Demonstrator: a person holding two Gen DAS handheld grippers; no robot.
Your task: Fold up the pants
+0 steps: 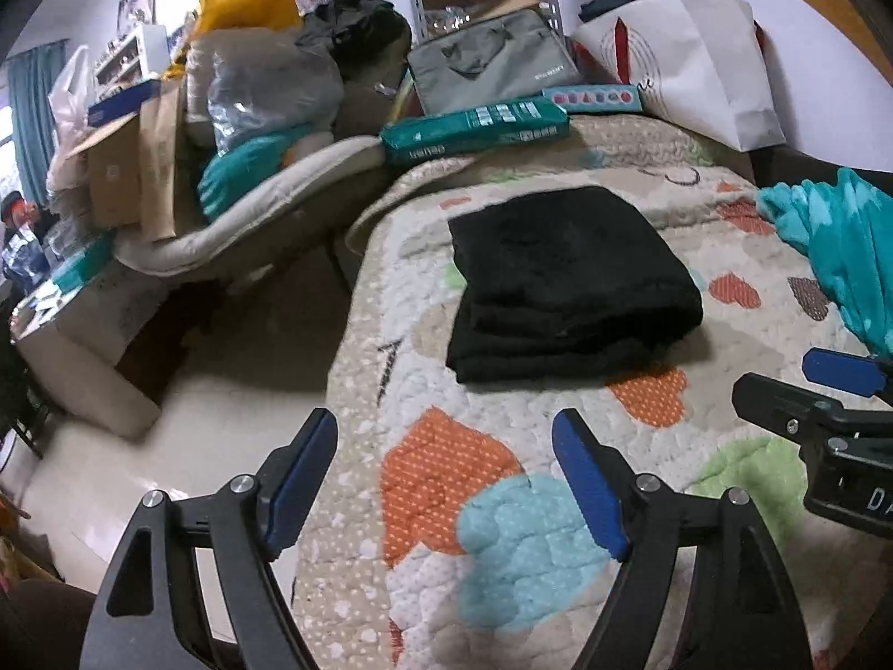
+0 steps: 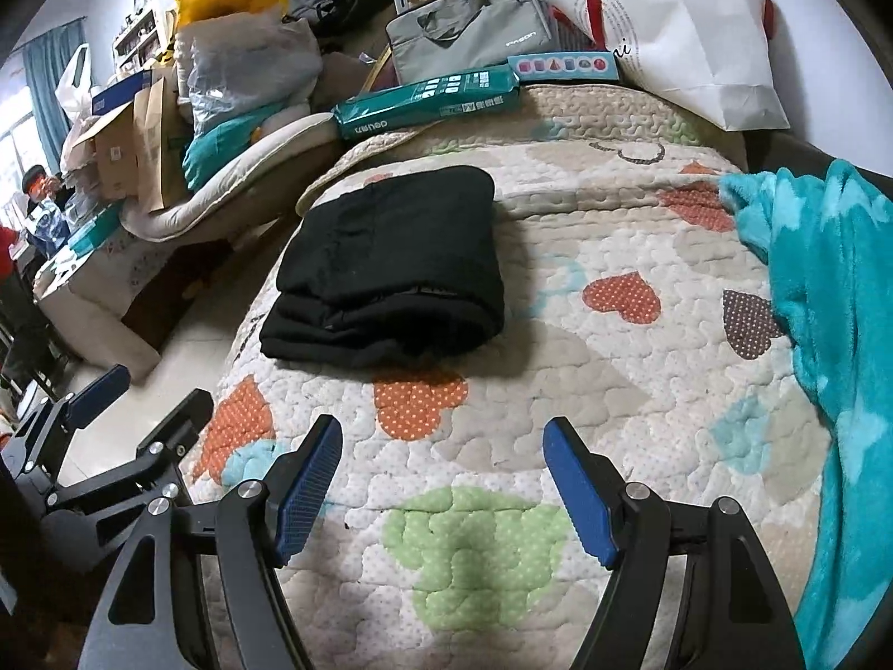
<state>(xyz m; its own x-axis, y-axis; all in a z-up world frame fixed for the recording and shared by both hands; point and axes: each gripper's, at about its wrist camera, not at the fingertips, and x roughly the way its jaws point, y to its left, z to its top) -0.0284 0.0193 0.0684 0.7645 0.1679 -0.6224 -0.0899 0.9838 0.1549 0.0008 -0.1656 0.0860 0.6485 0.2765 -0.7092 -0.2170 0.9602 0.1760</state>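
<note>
A quilt (image 1: 558,446) patterned with orange, blue and green hearts covers the bed, and the black pants (image 1: 563,279) lie on it folded into a thick, layered rectangle. In the left wrist view the pants sit at about 12 o'clock from the left gripper (image 1: 446,469), well apart from its tips; in the right wrist view they sit at about 11 o'clock from the right gripper (image 2: 443,463). Both grippers hover over the quilt with their blue-padded fingers spread wide and nothing between them.

A teal blanket (image 2: 826,335) is bunched along the bed at 3 o'clock. Toward 12 o'clock, at the bed's far end, rest a green package (image 1: 474,131), a grey bag (image 1: 491,67) and a white paper bag (image 1: 692,61). At 10 o'clock, cardboard boxes (image 1: 117,167), plastic sacks and bedding pile up beside a pale floor (image 1: 223,435).

The teal blanket is cut off by the frame edge. Print on the green package is too small to read. The pants' folds blend into black, so leg and waistband cannot be told apart.
</note>
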